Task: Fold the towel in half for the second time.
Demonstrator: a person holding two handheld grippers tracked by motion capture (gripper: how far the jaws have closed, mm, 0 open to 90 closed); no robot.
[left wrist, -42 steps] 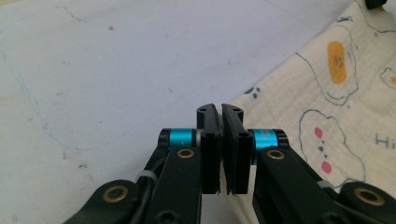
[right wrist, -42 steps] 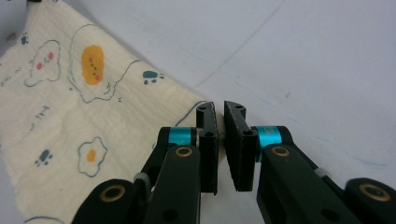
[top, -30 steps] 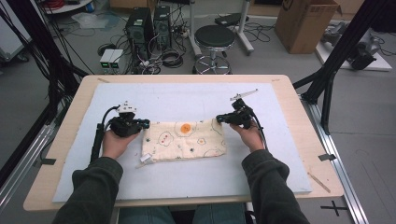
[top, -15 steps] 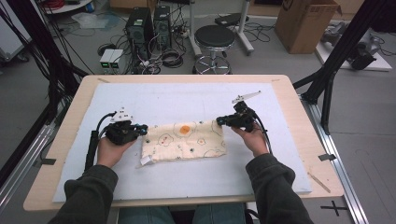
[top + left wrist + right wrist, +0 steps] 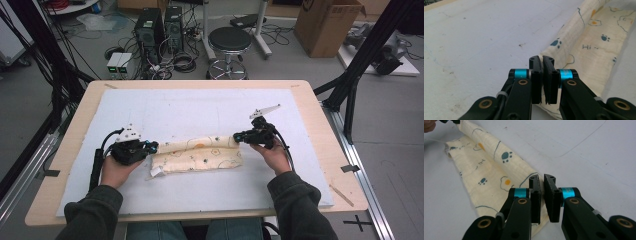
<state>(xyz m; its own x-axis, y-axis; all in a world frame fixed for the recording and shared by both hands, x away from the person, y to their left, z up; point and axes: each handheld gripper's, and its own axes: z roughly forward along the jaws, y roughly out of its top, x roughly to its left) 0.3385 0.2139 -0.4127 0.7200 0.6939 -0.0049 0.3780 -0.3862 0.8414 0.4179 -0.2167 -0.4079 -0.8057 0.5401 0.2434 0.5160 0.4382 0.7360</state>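
Note:
A cream cloth (image 5: pixel 197 154) printed with paw marks and fried eggs lies on the white mat (image 5: pixel 200 107), its far edge raised and curled over toward the person. My left gripper (image 5: pixel 150 146) is shut on the far left corner; in the left gripper view the jaws press together with the cloth (image 5: pixel 596 40) running out to the right. My right gripper (image 5: pixel 239 136) is shut on the far right corner, and in the right gripper view the cloth (image 5: pixel 489 167) stretches away to the left from the nearly closed jaws.
The mat covers most of a wooden table (image 5: pixel 320 125). A small white tag (image 5: pixel 156 171) sticks out at the cloth's near left corner. Behind the table stand a stool (image 5: pixel 230 40), computer boxes (image 5: pixel 155 25) and cables on the floor.
Both grippers have moved toward the person with the cloth's far corners. The cloth lay flat and wider before; its far edge now rolls over the near part.

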